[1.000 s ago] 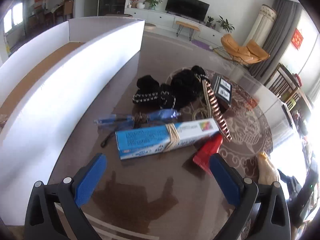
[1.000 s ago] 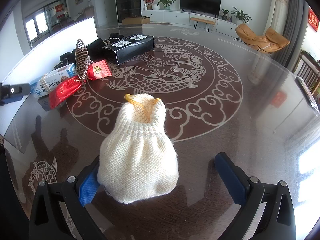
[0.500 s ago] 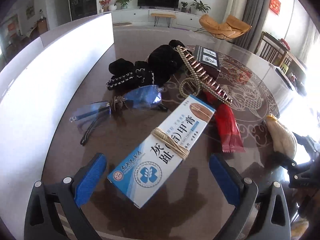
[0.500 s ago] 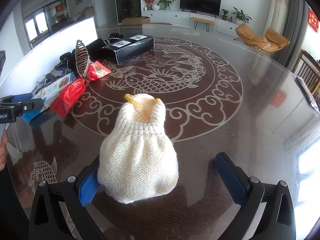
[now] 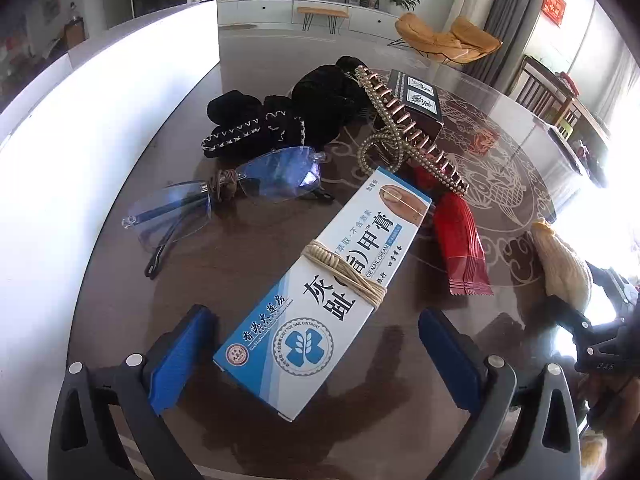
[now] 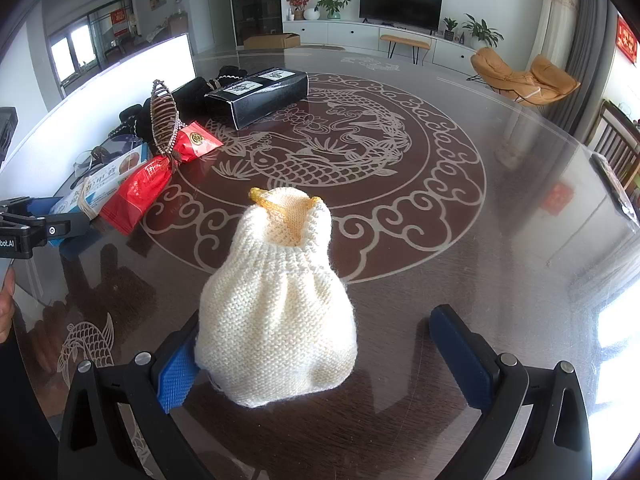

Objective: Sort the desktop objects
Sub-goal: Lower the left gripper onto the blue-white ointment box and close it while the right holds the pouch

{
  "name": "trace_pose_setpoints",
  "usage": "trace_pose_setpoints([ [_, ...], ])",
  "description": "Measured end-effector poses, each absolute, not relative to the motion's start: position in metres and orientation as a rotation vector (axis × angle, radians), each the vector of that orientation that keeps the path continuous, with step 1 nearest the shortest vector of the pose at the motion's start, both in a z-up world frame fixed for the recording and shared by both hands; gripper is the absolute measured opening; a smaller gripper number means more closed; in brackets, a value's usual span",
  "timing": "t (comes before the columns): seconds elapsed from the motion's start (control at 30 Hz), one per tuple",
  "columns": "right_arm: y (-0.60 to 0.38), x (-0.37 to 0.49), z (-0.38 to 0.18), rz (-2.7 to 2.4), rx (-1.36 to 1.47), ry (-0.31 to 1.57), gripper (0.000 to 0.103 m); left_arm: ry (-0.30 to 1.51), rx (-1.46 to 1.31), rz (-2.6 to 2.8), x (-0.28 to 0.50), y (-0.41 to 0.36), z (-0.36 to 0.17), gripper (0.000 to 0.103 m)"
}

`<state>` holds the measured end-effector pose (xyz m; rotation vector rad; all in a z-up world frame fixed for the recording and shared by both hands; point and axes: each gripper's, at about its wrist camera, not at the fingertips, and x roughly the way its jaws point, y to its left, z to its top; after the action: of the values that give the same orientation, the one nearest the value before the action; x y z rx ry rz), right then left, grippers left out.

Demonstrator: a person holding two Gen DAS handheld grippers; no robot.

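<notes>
Left tool is wide apart, its blue pads straddling the near end of the ointment box without touching it — a grasp lining up, by the look of it, not made. The box lies flat on the tabletop, a tan hair tie wound round its middle. Beside the box on its far left, the blue glasses; beyond the box, the black knit pieces, the beaded hair clip and the black carton; the red packet lies just to the box's right.

Right tool is open too, with the cream knit pouch standing between its jaws, nearer the left pad; whether that pad touches the pouch I cannot tell. The pouch sits well away from the box.

Everything is loose in one cluster next to the white bin wall, so sorting looks barely begun; nearly all of it is left.
</notes>
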<state>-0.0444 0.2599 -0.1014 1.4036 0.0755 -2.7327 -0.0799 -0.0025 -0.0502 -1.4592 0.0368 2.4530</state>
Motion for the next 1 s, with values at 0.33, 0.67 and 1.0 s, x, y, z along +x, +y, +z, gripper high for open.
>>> trace_pose_setpoints([
  [0.33, 0.26, -0.044, -0.101, -2.733, 1.403, 0.076, 0.103, 0.202, -1.445, 2.507, -0.078, 0.011, -0.058, 0.103],
  [0.67, 0.26, -0.044, -0.102, -2.733, 1.403, 0.075, 0.103, 0.19, -1.424, 2.53, -0.077, 0.011, -0.062, 0.103],
  [1.0, 0.26, -0.044, -0.101, -2.733, 1.403, 0.075, 0.103, 0.19, -1.422, 2.534, -0.076, 0.01, -0.063, 0.103],
])
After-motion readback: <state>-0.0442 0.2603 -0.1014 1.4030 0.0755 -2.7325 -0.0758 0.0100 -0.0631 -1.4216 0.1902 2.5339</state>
